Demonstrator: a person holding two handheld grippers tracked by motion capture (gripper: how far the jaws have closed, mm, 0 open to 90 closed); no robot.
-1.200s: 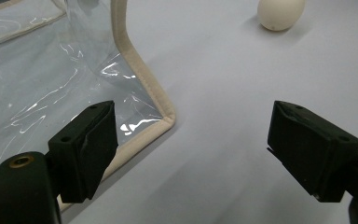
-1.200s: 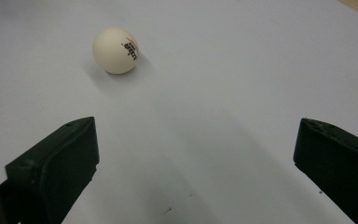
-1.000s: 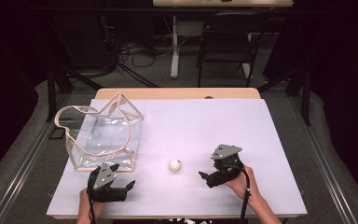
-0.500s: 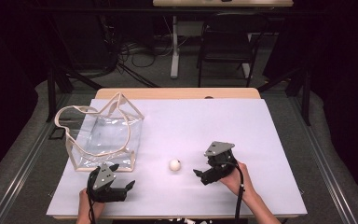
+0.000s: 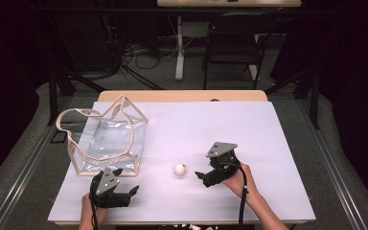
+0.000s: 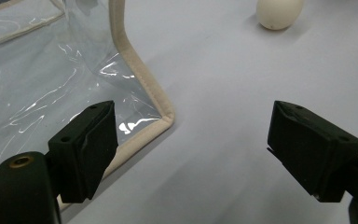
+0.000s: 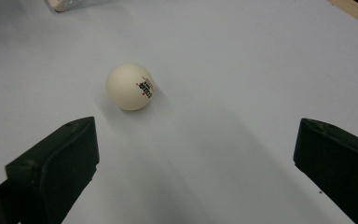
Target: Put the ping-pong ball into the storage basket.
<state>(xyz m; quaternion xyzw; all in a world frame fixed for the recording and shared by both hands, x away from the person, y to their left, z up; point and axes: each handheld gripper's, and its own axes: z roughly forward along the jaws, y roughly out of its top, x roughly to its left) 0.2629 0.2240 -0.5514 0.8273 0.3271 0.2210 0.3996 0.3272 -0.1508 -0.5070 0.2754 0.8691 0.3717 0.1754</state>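
From above, our right gripper (image 5: 202, 175) sits just right of the ball (image 5: 179, 169) on the table (image 5: 249, 129), lined up to take it, nothing between. In the left gripper view, jaws spread by the bag (image 6: 140, 79) corner, likely to steady it. In the right gripper view, jaws gape, ball ahead and left.

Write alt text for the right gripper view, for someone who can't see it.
A small white ball with tiny printed markings sits alone on a pale table, just ahead of the right gripper, whose two black jaws stand wide open and touch nothing. The ball lies closer to the jaw on the picture's left.
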